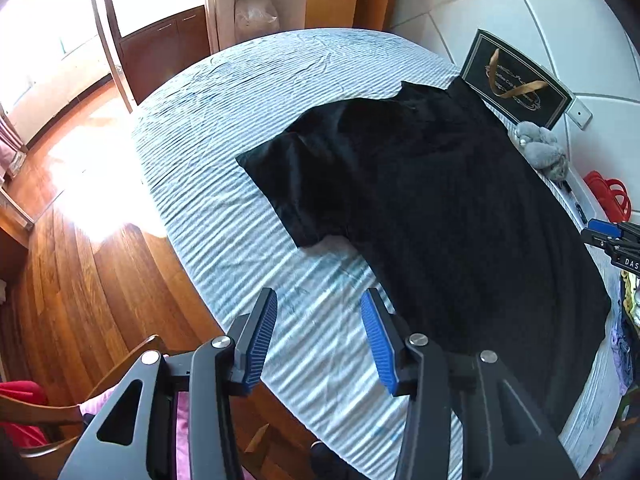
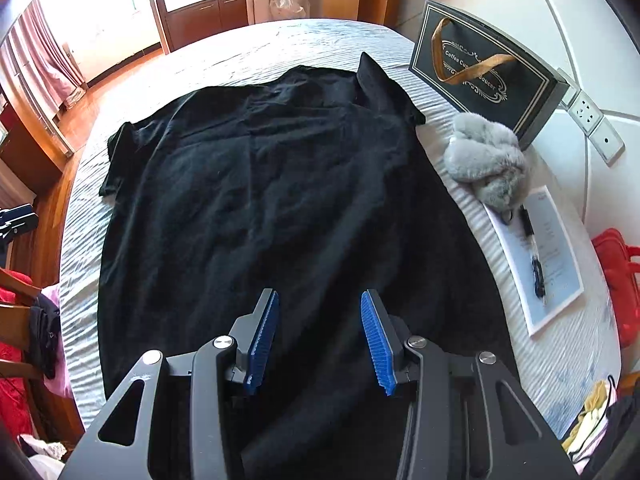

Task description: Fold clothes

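Black T-shirt point(image 2: 256, 200) spread flat on striped tablecloth; short sleeves out.

T-shirt point(image 2: 260, 200) lies on table point(image 2: 248, 46); bag point(image 2: 484, 68), seemingly upright, behind its right side.

bare striped tablecloth point(image 1: 248, 128) left, gift bag point(image 2: 486, 76), fur toy point(image 2: 486, 160) right

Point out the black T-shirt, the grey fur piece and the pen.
black T-shirt point(image 2: 280, 184): right wrist view, middle of the body.
grey fur piece point(image 2: 486, 158): right wrist view, its centre.
pen point(image 2: 534, 254): right wrist view, mid-barrel, lying on the paper.
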Motion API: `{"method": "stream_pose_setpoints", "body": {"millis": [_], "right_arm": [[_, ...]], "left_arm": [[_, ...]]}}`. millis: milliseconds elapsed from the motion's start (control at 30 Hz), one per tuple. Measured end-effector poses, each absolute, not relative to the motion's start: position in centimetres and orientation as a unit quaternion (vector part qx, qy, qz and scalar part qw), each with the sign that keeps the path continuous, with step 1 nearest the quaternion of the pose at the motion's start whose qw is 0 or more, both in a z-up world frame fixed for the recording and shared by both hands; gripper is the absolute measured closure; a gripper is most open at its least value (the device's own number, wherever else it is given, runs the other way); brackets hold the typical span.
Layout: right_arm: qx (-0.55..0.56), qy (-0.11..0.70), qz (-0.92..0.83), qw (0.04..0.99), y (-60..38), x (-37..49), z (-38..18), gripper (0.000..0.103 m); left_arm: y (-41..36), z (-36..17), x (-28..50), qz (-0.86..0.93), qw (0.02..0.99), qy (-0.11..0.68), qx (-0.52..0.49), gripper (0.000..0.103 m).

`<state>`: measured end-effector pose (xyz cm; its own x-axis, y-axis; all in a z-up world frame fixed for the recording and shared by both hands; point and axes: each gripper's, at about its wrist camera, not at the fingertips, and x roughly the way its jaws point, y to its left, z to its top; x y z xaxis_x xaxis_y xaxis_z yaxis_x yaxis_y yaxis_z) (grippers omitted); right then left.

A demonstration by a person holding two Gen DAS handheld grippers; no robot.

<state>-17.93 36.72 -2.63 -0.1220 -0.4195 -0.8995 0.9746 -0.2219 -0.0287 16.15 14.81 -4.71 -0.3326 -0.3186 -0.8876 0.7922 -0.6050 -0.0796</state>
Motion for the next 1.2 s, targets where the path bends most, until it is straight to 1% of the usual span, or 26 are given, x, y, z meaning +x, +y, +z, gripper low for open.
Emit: {"method": "stream_pose_setpoints", "body": {"millis": [167, 300, 333, 367, 400, 600, 767, 867, 1000, 1033, 1067, 1100, 1133, 1167, 1200], "right_arm": [[0.386, 0.346, -0.668, 0.534, 29.7, -21.0, -2.2, 0.06], [0.37, 0.354, -0.672, 0.534, 22.9, -23.1, -1.9, 0.059], [0.368, 0.359, -0.67, 0.536, 21.1, -23.7, -1.9, 0.052], [0.363, 0.365, -0.67, 0.534, 19.3, -24.3, -1.9, 0.044], [0.356, 0.373, -0.674, 0.528, 17.6, -25.0, -1.9, 0.042], [0.349, 0.407, -0.686, 0.491, 8.4, -29.6, -3.6, 0.042], [0.382, 0.419, -0.677, 0.468, 4.0, -32.6, -6.4, 0.041], [0.385, 0.433, -0.669, 0.466, 2.5, -33.1, -8.1, 0.038], [0.379, 0.453, -0.666, 0.456, 1.3, -33.1, -10.3, 0.038], [0.381, 0.455, -0.664, 0.454, 1.0, -33.3, -10.7, 0.038], [0.386, 0.457, -0.663, 0.45, 0.8, -33.4, -11.1, 0.043], [0.393, 0.461, -0.661, 0.443, 0.8, -33.6, -11.5, 0.053], [0.399, 0.464, -0.658, 0.439, 0.8, -33.7, -11.9, 0.08], [0.398, 0.468, -0.657, 0.437, 0.9, -33.7, -12.0, 0.084], [0.388, 0.473, -0.659, 0.437, 1.1, -33.4, -11.8, 0.086]], "left_arm": [[8.9, -5.0, 14.0, -0.767, 0.375, 0.268, 0.447, 0.057], [4.7, -5.8, 12.3, -0.765, 0.376, 0.271, 0.448, 0.049], [3.6, -6.0, 11.8, -0.765, 0.376, 0.268, 0.449, 0.047], [2.5, -6.3, 11.2, -0.766, 0.378, 0.26, 0.45, 0.043], [1.4, -6.6, 10.7, -0.768, 0.378, 0.253, 0.451, 0.04], [-4.1, -9.5, 7.9, -0.768, 0.363, 0.239, 0.471, 0.038], [-6.8, -12.4, 6.7, -0.755, 0.358, 0.251, 0.488, 0.038], [-7.0, -13.6, 5.9, -0.753, 0.346, 0.252, 0.499, 0.038], [-6.4, -14.3, 4.9, -0.754, 0.341, 0.245, 0.505, 0.036], [-6.2, -14.3, 4.7, -0.755, 0.34, 0.244, 0.505, 0.036], [-6.0, -14.3, 4.5, -0.757, 0.336, 0.244, 0.504, 0.036], [-5.8, -14.2, 4.4, -0.759, 0.333, 0.244, 0.503, 0.043], [-5.6, -14.1, 4.3, -0.761, 0.329, 0.245, 0.502, 0.056], [-5.4, -14.0, 4.4, -0.763, 0.323, 0.252, 0.5, 0.093], [-5.2, -14.0, 4.4, -0.765, 0.317, 0.259, 0.497, 0.101]]}}
